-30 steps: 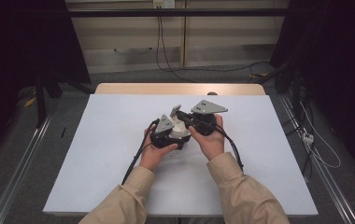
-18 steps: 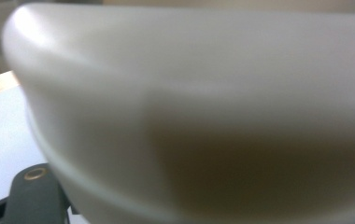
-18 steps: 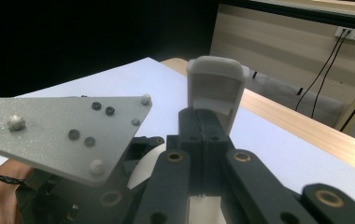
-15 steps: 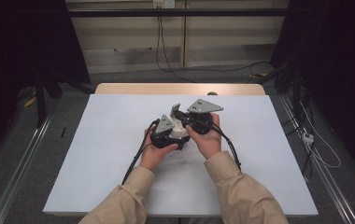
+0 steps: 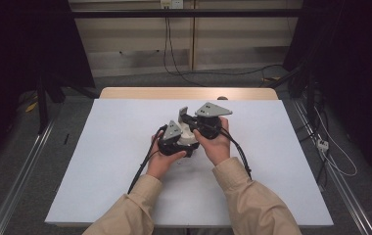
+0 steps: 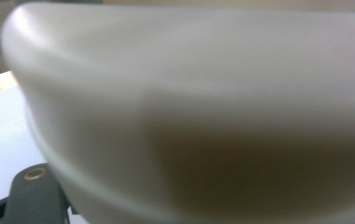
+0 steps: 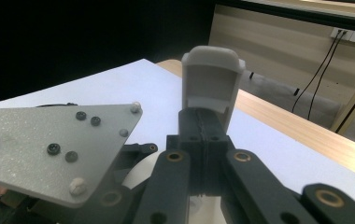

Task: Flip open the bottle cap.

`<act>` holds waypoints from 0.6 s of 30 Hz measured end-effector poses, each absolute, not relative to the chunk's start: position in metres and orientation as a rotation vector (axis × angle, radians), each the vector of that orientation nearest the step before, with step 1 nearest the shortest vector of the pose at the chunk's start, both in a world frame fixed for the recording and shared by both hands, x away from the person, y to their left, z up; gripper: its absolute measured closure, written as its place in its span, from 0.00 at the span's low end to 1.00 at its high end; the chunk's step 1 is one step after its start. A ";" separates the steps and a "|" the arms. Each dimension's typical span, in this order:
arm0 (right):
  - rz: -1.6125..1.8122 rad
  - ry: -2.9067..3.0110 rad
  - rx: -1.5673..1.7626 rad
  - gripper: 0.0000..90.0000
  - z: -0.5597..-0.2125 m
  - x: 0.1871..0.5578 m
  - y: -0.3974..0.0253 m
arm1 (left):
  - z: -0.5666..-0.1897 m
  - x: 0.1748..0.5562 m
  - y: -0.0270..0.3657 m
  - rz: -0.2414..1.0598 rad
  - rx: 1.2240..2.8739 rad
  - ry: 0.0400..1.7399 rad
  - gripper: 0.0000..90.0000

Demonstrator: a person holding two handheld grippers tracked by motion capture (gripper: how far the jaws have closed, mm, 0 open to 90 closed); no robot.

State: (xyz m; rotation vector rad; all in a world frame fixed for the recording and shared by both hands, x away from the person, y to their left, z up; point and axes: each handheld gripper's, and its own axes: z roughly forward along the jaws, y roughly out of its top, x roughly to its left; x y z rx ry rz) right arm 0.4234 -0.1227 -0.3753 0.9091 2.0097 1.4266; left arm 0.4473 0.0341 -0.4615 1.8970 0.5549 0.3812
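While both grippers meet over the middle of the white tabletop (image 5: 101, 161), a small white piece (image 5: 190, 134) sits between them, touching both. The right gripper (image 7: 202, 135) has its jaws pressed together on a light grey part (image 7: 211, 77), which stands upright from the jaw tips and points away from the person. The left gripper (image 5: 175, 142) lies lower and nearer to the person. In its own view a white rounded body (image 6: 203, 116) is so close and blurred that I cannot tell how its jaws stand. Probably this is the same white piece.
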 end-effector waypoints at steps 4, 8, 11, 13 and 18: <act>1.421 2.012 0.908 1.00 -0.376 0.425 -0.122 | -0.461 0.447 0.034 0.381 1.897 0.555 0.21; 1.419 2.012 0.905 1.00 -0.376 0.426 -0.121 | -0.461 0.448 0.034 0.378 1.897 0.556 0.21; 1.413 2.014 0.904 1.00 -0.376 0.427 -0.120 | -0.462 0.448 0.034 0.379 1.897 0.557 0.21; 1.410 2.014 0.904 1.00 -0.376 0.428 -0.120 | -0.462 0.448 0.034 0.381 1.897 0.557 0.21; 1.411 2.014 0.906 1.00 -0.376 0.428 -0.119 | -0.461 0.448 0.034 0.389 1.899 0.557 0.21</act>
